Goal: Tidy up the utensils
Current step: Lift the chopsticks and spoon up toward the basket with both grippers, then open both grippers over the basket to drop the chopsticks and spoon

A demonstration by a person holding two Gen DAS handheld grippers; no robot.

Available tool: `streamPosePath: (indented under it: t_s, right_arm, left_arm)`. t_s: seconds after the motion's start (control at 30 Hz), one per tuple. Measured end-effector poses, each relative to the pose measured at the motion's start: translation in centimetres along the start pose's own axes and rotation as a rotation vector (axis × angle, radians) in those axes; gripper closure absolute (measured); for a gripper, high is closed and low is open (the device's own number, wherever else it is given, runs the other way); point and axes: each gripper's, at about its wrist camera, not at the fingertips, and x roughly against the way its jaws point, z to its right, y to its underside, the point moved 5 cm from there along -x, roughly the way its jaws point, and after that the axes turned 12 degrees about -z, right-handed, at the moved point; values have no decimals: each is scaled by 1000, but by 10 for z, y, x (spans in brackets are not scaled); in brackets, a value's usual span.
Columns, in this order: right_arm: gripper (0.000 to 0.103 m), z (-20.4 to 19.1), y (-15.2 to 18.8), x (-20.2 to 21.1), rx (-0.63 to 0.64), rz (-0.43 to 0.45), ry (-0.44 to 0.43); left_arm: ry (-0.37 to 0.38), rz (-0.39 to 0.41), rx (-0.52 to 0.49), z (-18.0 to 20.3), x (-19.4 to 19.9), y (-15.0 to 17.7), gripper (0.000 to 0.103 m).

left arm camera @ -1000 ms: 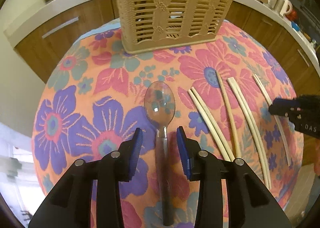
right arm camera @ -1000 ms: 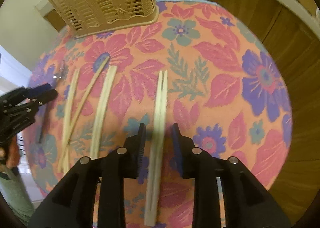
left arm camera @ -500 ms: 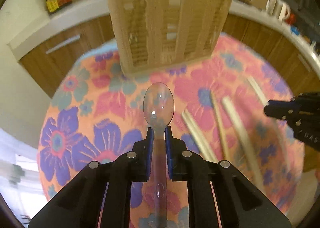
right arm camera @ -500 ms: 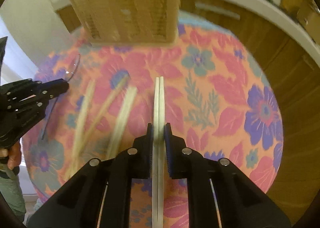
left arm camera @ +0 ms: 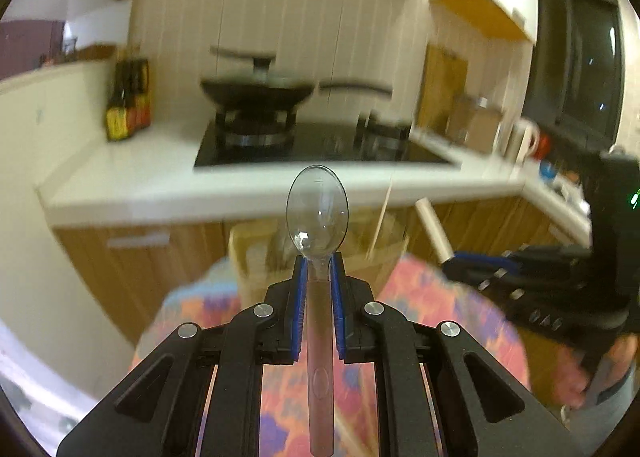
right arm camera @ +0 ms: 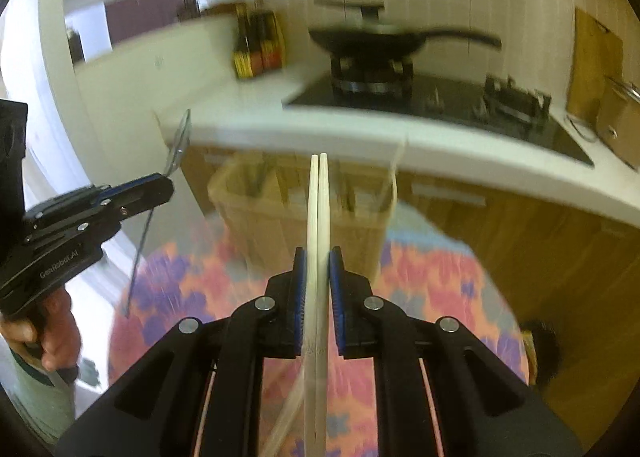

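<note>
My left gripper (left arm camera: 319, 263) is shut on a clear plastic spoon (left arm camera: 318, 217), bowl pointing up, held high above the floral table (left arm camera: 460, 321). My right gripper (right arm camera: 318, 253) is shut on a pair of cream chopsticks (right arm camera: 319, 201), also raised and pointing up. The beige slatted utensil basket (right arm camera: 280, 213) stands on the table behind both held items, blurred; it also shows in the left wrist view (left arm camera: 256, 257). The right gripper with chopsticks shows at right in the left wrist view (left arm camera: 472, 269). The left gripper with the spoon shows at left in the right wrist view (right arm camera: 156, 189).
Behind the table runs a white kitchen counter (left arm camera: 160, 193) with a hob, a black wok (left arm camera: 256, 93) and sauce bottles (left arm camera: 128, 105). Wooden cabinets (right arm camera: 540, 257) stand below it. A kettle and boxes (left arm camera: 516, 137) sit at the right.
Both grippers have closed on their items and lifted them off the table. Both cameras have tilted up from the tablecloth toward the basket and counter.
</note>
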Motion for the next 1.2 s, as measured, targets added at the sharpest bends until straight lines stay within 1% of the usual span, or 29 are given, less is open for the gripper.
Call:
streamPosePath:
  t_s: [0.03,0.13,0.2,0.23,0.27,0.33,0.37,0.47,0.53,0.6,0.67,0.8,0.83,0.87,0.9,1.0,1.03,1.07,1.1,1.13,1.17,1.2]
  right_arm:
    - [94,1,-8,3,2,26,-3]
    - [94,6,-42,13,-8,144,-3]
    - [94,15,-60,16,-39,215,-41]
    - [94,21,-69,16,-62,253,-65]
    - [94,29,-77,14,-87,289,-86]
    - [94,42,-89,10,-116,349,-108]
    - [94,48,-95,9,-133,394,-92]
    - [94,54,-108,8,-147,472,-41]
    - [94,54,-115,2,-147,512,3]
    - [94,55,-121,-7,-142,510,5]
    - [94,50,-121,-18,-122,513,40]
    - [93,43,-110,-34,-102,513,77]
    - [93,43,-105,-37,-102,503,71]
    - [93,44,-101,-40,-104,484,61]
    - [92,45,-97,-42,-109,469,52]
    - [80,48,-84,-38,-112,432,29]
    - [74,48,-78,-30,-109,428,31]
    - [71,48,-74,-25,-109,427,31]
    - [70,47,-67,-15,-106,422,24]
    - [68,47,-62,-9,-106,419,20]
    - [61,47,-54,-1,-111,417,19]
    - [57,48,-44,11,-117,412,21]
  left_arm:
    - [13,28,4,2,3,-11,93]
    - [41,112,25,9,0,-44,93]
    - [66,167,53,10,-8,-65,93]
    - [71,187,66,9,-13,-70,93]
    - [73,223,82,9,-20,-78,93]
    - [89,268,110,7,-35,-85,93]
    - [95,275,123,6,-43,-88,93]
    - [111,278,146,0,-69,-90,93]
    - [91,294,154,-5,-86,-88,93]
    - [59,294,159,-11,-97,-83,93]
    - [39,287,155,-14,-104,-79,93]
    - [18,289,170,-24,-107,-65,90]
    - [27,278,174,-27,-106,-60,86]
    - [41,271,182,-29,-104,-57,74]
    - [49,267,195,-31,-102,-54,69]
    - [62,251,215,-35,-90,-44,69]
    - [70,240,226,-37,-83,-40,67]
    - [74,235,230,-38,-77,-38,62]
    - [75,232,232,-38,-71,-36,55]
    - [75,228,227,-36,-62,-33,53]
    - [74,222,215,-34,-54,-30,50]
    - [74,217,203,-31,-49,-27,49]
